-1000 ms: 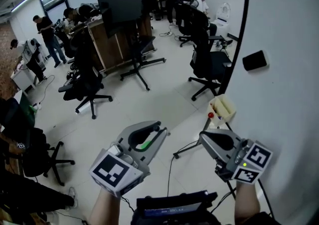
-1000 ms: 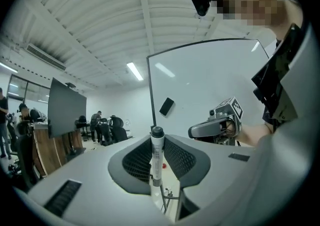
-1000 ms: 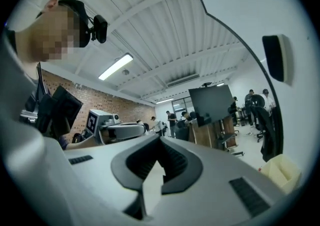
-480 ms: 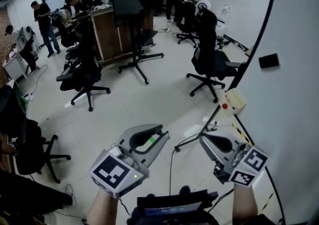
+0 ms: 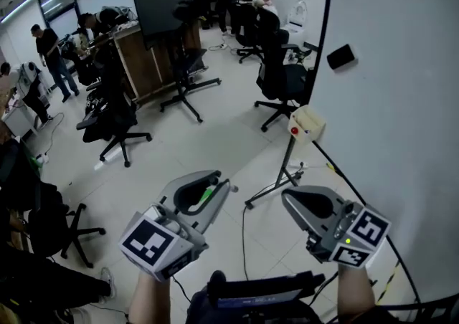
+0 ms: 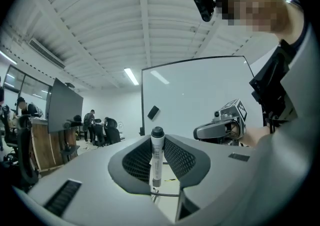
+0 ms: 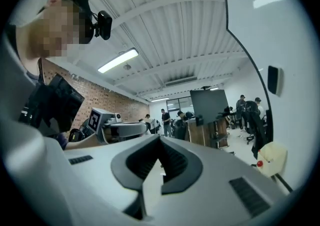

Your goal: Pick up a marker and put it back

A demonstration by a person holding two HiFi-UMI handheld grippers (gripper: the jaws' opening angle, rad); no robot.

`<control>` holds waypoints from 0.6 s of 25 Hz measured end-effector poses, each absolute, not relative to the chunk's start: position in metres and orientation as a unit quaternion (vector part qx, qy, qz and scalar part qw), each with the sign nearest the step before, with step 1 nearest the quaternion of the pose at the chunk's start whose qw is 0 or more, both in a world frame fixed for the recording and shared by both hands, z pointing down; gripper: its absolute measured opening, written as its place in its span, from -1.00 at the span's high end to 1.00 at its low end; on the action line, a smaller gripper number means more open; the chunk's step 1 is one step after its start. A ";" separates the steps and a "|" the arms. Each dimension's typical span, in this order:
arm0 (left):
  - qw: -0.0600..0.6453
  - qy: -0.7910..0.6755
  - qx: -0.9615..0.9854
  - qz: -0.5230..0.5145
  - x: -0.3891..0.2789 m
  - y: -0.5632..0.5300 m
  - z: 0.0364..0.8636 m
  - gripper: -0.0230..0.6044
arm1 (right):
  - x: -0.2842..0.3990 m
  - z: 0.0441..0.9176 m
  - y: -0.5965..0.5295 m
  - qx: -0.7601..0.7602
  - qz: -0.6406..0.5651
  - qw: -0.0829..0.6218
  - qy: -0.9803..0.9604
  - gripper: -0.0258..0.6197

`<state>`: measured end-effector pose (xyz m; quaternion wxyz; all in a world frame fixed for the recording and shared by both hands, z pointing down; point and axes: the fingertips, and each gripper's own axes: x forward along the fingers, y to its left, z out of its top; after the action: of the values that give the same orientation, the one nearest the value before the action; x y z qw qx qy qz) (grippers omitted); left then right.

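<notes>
Head view: you hold both grippers level, out from the whiteboard, neither touching it.

- Left gripper is clamped on the marker. In the left gripper view the marker stands upright between the pads, dark cap on top. The whiteboard is ahead, well clear of it.
- Right gripper has its jaws pressed together. The right gripper view shows nothing between them.

Change since a second ago:
- The whiteboard fills more of the frame. Its dark edge has swung left after drifting right half a second back.
- The black eraser on the whiteboard sits higher and further left.
- So does the cream box on the stand by the whiteboard's edge.
- The grip is the same, with the green body in the same spot between the jaws.

Judgement: pick-up is done and the marker is in transit. The put-back is still to do, and no ledge or tray on the whiteboard shows yet.
</notes>
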<state>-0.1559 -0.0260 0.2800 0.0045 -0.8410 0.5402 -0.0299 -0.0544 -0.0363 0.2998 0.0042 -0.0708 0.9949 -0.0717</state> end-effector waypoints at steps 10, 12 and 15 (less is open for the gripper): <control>-0.007 0.573 -0.819 -0.047 -0.027 0.024 0.289 0.72 | 0.073 0.311 0.010 -0.029 -0.103 0.021 0.994 0.87; -0.006 0.580 -0.813 -0.055 -0.015 0.031 0.286 0.71 | 0.083 0.310 0.016 -0.019 -0.109 0.027 0.994 0.87; -0.007 0.591 -0.804 -0.062 -0.007 0.045 0.283 0.72 | 0.089 0.312 0.029 -0.004 -0.120 0.029 0.992 0.87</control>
<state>-0.0071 0.0451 0.2829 -0.0072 -0.8045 0.5907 -0.0622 0.0894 0.0289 0.3120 0.0285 -0.0041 0.9923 -0.1203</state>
